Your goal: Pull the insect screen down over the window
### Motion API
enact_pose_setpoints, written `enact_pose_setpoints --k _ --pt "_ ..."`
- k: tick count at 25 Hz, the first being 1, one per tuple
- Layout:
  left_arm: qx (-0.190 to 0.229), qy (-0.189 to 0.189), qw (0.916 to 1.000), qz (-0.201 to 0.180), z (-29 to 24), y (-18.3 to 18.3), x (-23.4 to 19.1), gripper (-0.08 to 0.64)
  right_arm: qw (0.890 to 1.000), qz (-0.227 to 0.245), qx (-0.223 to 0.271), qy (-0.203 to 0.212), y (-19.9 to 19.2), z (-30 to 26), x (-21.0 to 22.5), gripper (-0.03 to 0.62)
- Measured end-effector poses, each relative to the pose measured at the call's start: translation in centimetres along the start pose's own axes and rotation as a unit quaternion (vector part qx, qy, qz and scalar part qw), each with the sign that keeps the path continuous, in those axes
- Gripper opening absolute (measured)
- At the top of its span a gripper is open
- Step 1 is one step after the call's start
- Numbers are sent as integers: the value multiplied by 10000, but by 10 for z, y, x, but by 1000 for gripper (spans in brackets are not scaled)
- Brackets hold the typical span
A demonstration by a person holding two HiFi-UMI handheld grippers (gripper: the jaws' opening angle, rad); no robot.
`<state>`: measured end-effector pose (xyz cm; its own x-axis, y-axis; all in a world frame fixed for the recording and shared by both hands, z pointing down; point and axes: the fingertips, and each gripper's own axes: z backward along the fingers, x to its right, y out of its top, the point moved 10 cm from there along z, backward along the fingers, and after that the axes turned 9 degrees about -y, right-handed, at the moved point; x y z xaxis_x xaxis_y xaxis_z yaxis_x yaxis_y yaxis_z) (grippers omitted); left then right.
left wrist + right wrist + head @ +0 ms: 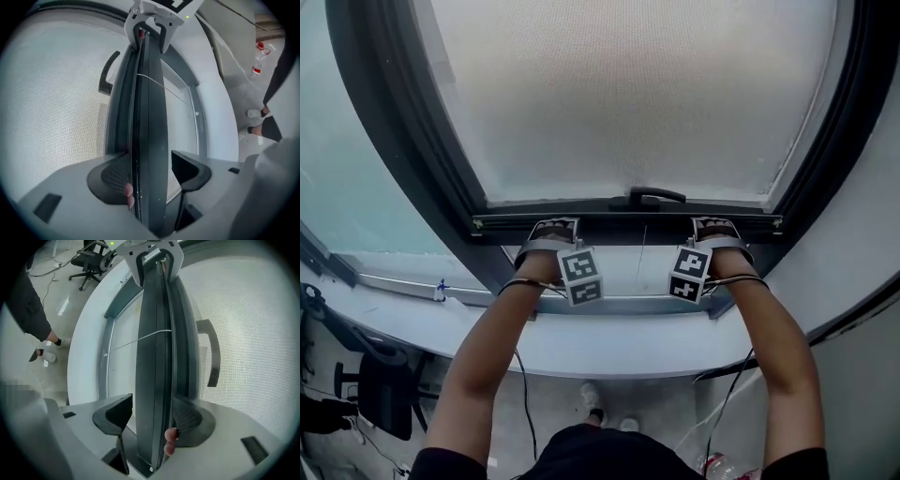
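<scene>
From where I stand, the fine grey mesh insect screen covers most of the window. Its dark metal bottom bar hangs a little above the lower grey rail of the window frame, so a low strip of the opening is not yet covered.

The left hand-held gripper is closed on the bar near its left end, and the right hand-held gripper is closed on it near its right end. The black curved handle sits between them, untouched. In each gripper view the textured pad on the mesh side lies against the bar. The opposite jaw stands right at the bar's other face, so I judge the hold to be light rather than deep.

To finish this step well, I think both arms should go down together, at the same speed. If one end leads, the bar may tilt and jam in the side tracks. The pull should go straight down along the frame, not toward the body. It should end gently when the bar meets the lower rail above the white window ledge.
</scene>
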<state>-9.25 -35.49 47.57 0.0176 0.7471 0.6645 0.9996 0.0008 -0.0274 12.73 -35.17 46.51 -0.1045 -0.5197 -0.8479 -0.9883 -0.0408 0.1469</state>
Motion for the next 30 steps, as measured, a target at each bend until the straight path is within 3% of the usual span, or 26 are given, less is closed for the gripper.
enact_pose_setpoints --k 5,13,20,25,30 --pt "316 -253 9991 132 5 -5 -2 281 9999 -77 91 2 -1 3 -1 258" --pt "-55 -501 9987 -38 5 1 -5 281 9987 287 -166 389 2 3 6 258" --pt "312 -526 9980 160 4 -3 -8 281 9987 179 -54 469 0 2 10 258" --pt "212 -969 9950 -89 12 -4 -13 277 9959 366 -61 830 0 9 16 258" --pt "71 -1048 9944 -79 12 -2 -13 276 9936 291 -23 1093 1 9 21 258"
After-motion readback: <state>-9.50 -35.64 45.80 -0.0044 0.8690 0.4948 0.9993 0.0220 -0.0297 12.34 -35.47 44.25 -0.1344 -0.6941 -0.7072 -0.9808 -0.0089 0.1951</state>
